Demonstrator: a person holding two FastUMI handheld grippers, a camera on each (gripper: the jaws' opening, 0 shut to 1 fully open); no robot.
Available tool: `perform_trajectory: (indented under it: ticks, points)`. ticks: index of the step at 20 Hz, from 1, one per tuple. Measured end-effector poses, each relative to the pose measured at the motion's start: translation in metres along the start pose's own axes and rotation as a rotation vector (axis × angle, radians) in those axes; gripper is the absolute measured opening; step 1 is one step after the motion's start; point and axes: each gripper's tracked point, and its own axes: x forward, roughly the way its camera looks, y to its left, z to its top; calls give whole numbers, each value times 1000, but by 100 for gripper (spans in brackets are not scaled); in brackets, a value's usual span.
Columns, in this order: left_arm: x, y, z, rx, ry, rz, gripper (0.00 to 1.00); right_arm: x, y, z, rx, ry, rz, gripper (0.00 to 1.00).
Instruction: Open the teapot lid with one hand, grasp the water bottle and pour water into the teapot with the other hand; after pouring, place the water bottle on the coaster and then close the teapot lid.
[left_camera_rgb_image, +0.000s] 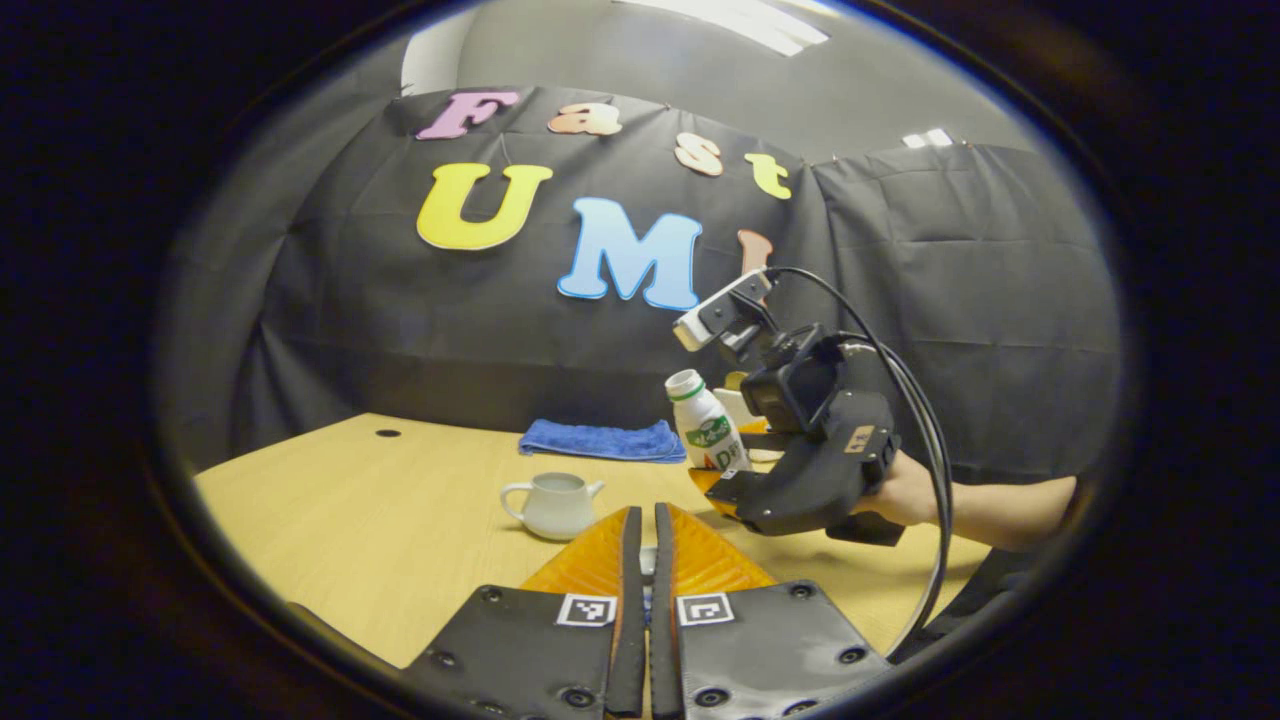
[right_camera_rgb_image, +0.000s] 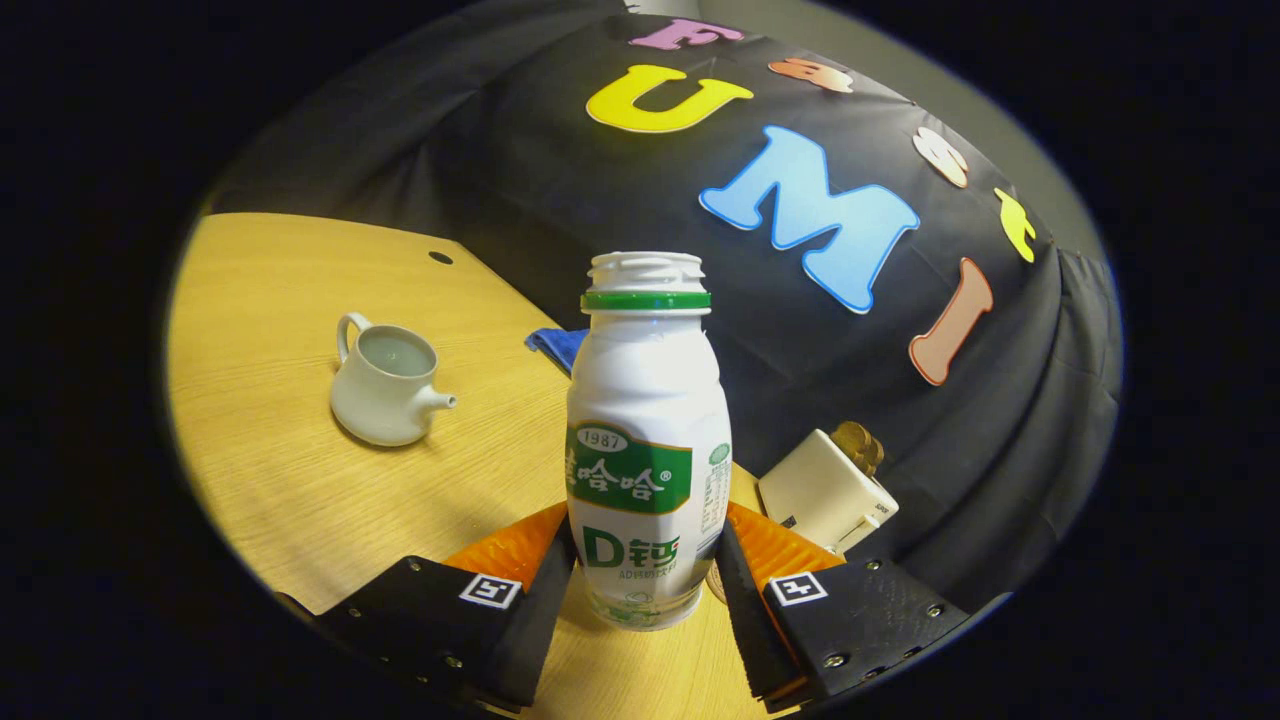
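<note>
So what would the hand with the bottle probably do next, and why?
Probably carry the white plastic water bottle with green collar toward the small white ceramic teapot and tilt it. The right gripper has both fingers pressed on the bottle, its mouth is uncapped, and the teapot stands open on the wooden table. The left gripper looks shut.

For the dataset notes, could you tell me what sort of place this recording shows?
Most likely a staged recording booth, not a real kitchen: black cloth hangs as its walls behind a bare wooden table, which carries a few props such as the lidless teapot and a folded blue towel.
</note>
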Motion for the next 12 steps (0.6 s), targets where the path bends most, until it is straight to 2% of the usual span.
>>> perform_trajectory:
  ticks: [2, 3, 4, 5, 6, 8, 9, 12]
  points:
    - [-6, 3, -4, -5, 9, 5, 12, 8, 6, 5, -68, 3, 1, 75]
    - [-9, 5, -5, -4, 11, 7, 8, 13, 9, 7, -102, 8, 2, 75]
    - [-11, 6, -3, -4, 10, 9, 12, 17, 12, 8, -123, 5, 6, 75]
    - [-13, 6, -2, -9, 6, 7, 8, 21, 15, 8, -139, 6, 9, 76]
    - [-14, 5, 0, -12, 2, 2, 12, 24, 18, 9, -157, 8, 11, 76]
    - [-15, 3, -1, -19, 0, 0, 12, 31, 20, 11, -211, 7, -1, 76]
    - [-15, 0, -5, -21, 5, -7, 8, 34, 20, 11, -246, 8, -8, 75]
    - [-17, -4, -15, -5, 29, -8, 12, 40, 23, 14, -348, 6, -28, 75]
